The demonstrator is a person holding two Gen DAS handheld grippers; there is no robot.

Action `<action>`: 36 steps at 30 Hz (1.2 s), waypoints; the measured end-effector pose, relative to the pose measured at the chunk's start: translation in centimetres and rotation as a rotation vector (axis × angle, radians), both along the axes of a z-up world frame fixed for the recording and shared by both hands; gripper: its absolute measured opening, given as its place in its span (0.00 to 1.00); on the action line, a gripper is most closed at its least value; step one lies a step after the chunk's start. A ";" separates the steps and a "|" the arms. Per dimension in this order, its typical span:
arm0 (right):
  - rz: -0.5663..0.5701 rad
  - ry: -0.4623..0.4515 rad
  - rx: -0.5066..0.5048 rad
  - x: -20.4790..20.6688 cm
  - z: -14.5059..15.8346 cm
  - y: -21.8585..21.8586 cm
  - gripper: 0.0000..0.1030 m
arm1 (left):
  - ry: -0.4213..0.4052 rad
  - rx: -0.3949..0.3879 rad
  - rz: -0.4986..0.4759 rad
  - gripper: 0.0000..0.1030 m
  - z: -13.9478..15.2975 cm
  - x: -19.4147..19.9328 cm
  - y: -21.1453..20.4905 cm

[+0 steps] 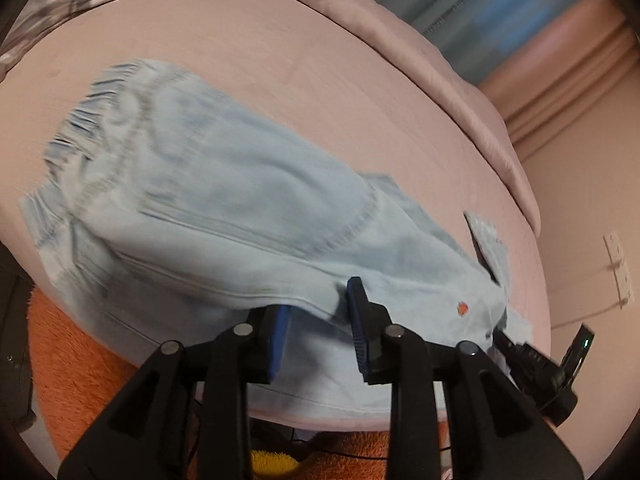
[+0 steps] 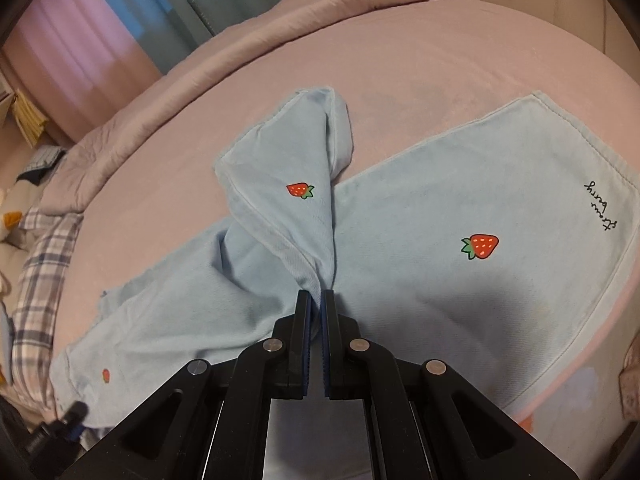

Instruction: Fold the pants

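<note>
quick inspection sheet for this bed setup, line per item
surface: pink bedsheet, smooth, rumpled at the far edge
job's things: light blue strawberry-print pants, one leg flat, the other lifted and doubled over
clutter: plaid cloth at the bed edge; orange fluffy rug below
grippers: right gripper shut on a pants fold; left gripper open, fingers at the pants edge
cables: thin dark cable on the rug
surroundings: blue and pink curtains; wall socket

Light-blue denim pants (image 2: 460, 280) with small red strawberry prints and an elasticated waistband (image 1: 80, 120), spread on a pink bed. One leg lies flat; the other leg's hem (image 2: 288, 168) is lifted, folded into a peak.
</note>
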State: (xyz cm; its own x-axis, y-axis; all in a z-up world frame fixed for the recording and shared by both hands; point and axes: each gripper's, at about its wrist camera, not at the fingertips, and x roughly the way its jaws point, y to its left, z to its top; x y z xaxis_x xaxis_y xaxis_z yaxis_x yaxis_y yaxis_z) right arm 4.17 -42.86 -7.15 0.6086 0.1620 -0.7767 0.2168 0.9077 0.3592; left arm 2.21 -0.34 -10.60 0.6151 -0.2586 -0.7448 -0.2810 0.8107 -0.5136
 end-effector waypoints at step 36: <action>0.075 0.038 -0.120 -0.2 0.2 1.6 0.01 | 0.037 0.099 0.097 0.30 -0.2 -4.6 7.6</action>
